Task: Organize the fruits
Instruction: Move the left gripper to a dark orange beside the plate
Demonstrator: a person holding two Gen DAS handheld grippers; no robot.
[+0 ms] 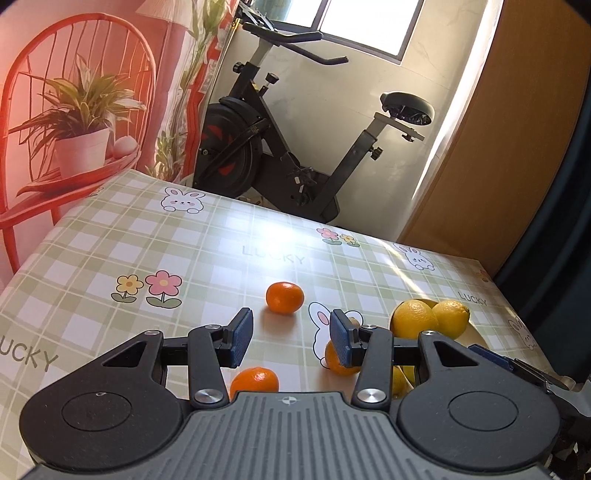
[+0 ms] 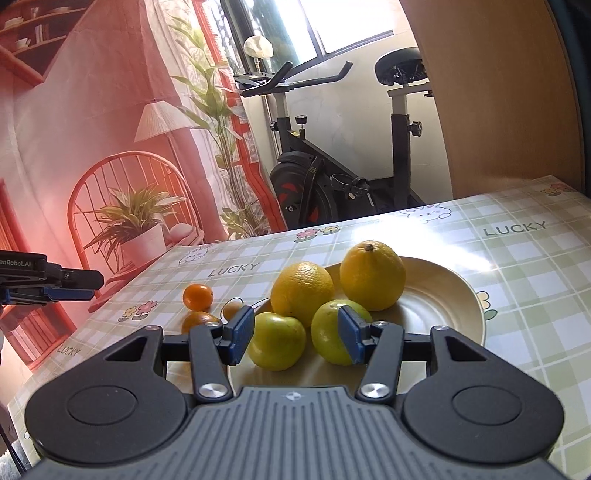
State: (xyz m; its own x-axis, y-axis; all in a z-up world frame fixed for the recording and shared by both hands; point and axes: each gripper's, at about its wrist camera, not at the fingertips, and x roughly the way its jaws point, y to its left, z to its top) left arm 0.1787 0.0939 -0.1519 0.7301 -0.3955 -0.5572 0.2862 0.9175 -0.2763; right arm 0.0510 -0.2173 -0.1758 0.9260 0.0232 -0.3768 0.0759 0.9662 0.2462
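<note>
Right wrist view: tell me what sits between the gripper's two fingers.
The right gripper is open; a green fruit on the plate lies in that gap.

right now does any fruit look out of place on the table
Yes: three small oranges lie loose on the tablecloth, left of the plate, which holds four yellow and green fruits. Nothing looks spilled or damaged.

Exercise bike (image 1: 295, 147) by sunlit window (image 1: 362, 22).

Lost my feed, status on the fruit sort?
Both claws, left and right, open, empty. Four yellow fruits on plate; three oranges loose on table. Nothing blocking.
</note>
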